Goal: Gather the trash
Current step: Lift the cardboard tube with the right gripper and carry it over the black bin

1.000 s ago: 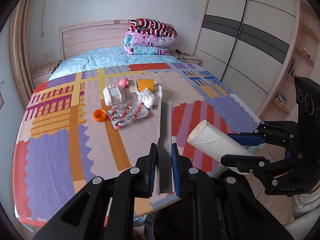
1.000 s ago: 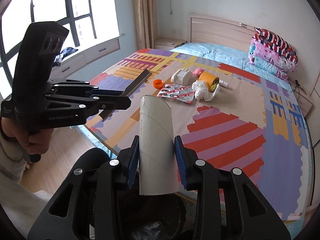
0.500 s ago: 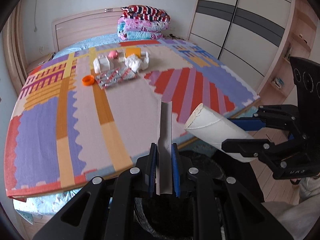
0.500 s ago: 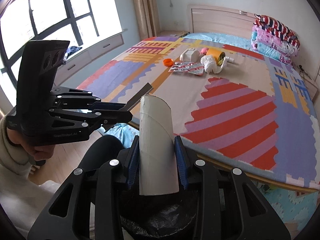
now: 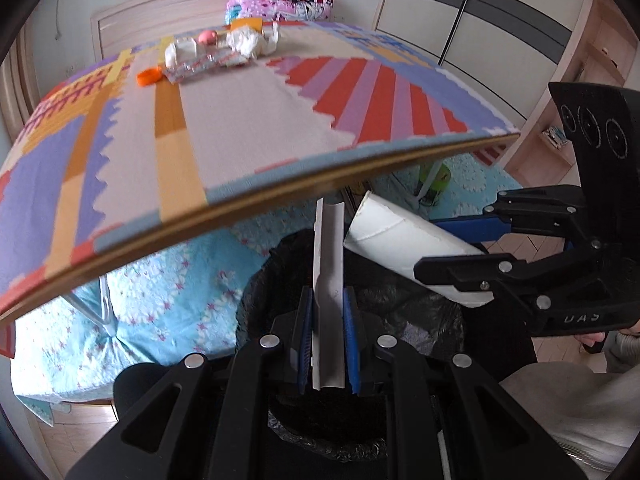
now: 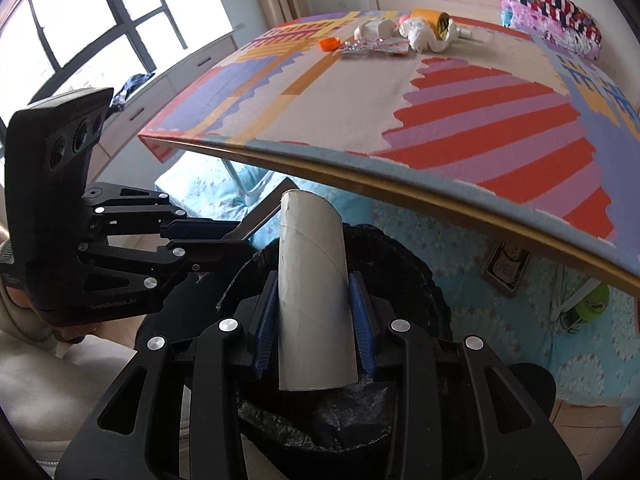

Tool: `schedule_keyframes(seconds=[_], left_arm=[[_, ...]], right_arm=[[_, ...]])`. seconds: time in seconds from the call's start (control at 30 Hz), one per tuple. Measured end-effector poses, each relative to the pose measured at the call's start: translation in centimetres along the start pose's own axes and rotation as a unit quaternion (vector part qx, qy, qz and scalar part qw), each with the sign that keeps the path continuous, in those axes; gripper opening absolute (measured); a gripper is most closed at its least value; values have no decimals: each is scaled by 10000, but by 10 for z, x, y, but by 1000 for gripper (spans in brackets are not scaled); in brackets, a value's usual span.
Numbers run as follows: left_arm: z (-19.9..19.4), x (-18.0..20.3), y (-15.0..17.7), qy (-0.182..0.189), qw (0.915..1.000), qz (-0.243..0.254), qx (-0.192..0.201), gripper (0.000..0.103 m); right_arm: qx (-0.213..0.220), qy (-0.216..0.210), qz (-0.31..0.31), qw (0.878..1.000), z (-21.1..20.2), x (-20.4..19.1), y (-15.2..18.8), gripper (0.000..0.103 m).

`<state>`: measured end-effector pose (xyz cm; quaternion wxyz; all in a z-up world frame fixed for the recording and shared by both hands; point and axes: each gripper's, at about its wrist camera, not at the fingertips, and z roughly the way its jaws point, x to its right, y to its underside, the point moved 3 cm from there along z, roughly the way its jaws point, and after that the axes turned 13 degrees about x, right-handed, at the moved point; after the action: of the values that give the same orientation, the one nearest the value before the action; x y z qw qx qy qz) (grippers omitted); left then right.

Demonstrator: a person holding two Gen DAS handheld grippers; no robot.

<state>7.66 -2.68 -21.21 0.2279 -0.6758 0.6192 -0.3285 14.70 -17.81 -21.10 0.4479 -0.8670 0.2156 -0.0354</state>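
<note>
Left wrist view: patterned mat (image 5: 248,120) over bed, wardrobe (image 5: 480,20) behind; both fingers clenched on cardboard.

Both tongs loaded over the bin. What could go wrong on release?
1. The cardboard tube in the right tongs sticks out toward the bin's far rim; it could catch there and roll to the floor.
2. The long grey strip in the left tongs may bridge the rim rather than drop in.
3. The two pieces nearly touch; releasing together could knock one aside.
</note>
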Motion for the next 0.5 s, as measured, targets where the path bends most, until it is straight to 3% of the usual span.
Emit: schedule_keyframes(seconds=[0.5], left_arm=[[58, -7, 52, 68, 9960, -262, -851, 14]], right_arm=[[-656, 87, 218, 9976, 48, 12, 36, 34]])
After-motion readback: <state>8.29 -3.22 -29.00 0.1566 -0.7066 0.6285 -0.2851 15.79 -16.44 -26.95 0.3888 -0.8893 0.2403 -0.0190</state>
